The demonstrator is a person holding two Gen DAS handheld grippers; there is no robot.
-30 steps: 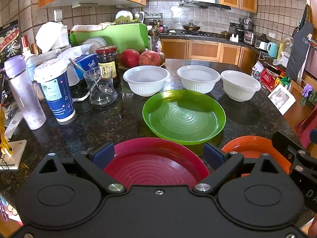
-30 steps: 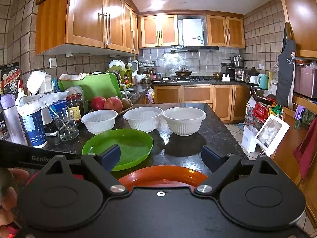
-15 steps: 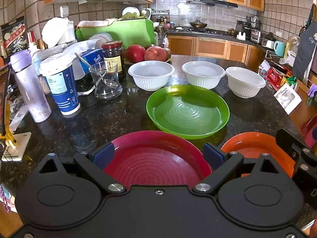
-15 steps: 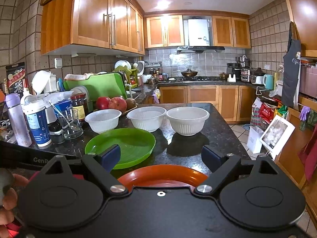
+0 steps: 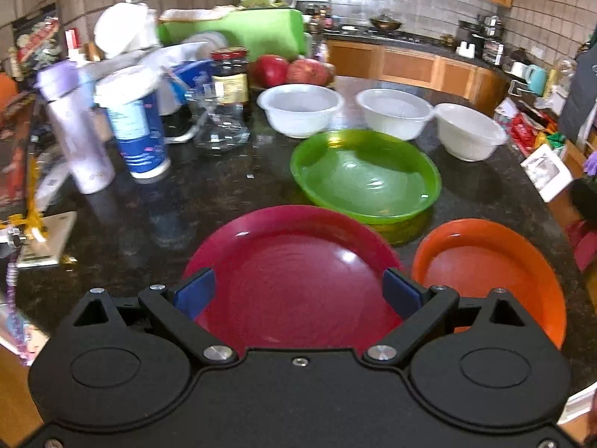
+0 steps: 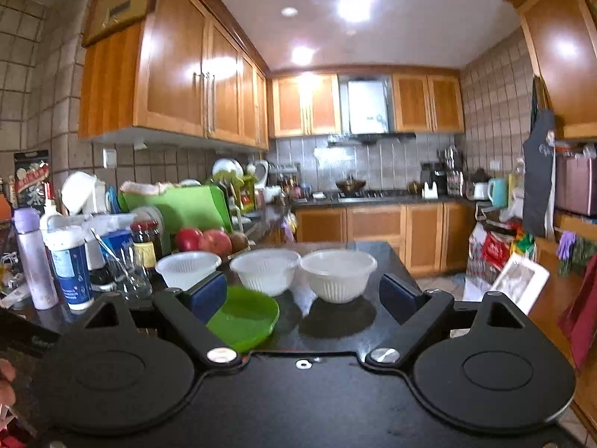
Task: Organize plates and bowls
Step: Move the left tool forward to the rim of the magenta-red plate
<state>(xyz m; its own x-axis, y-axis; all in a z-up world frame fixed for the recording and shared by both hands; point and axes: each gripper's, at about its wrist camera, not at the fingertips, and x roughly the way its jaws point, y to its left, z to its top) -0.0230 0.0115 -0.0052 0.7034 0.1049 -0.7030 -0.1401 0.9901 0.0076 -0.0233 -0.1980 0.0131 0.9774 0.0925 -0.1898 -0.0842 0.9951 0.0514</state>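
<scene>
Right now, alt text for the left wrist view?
The open left gripper hovers over a red plate on a dark counter. An orange plate sits to its right, a green plate beyond, then three white bowls.

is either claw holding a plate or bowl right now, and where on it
Nothing is held. The left claw is open above the red plate, and the right claw is open with nothing between its fingers.
</scene>
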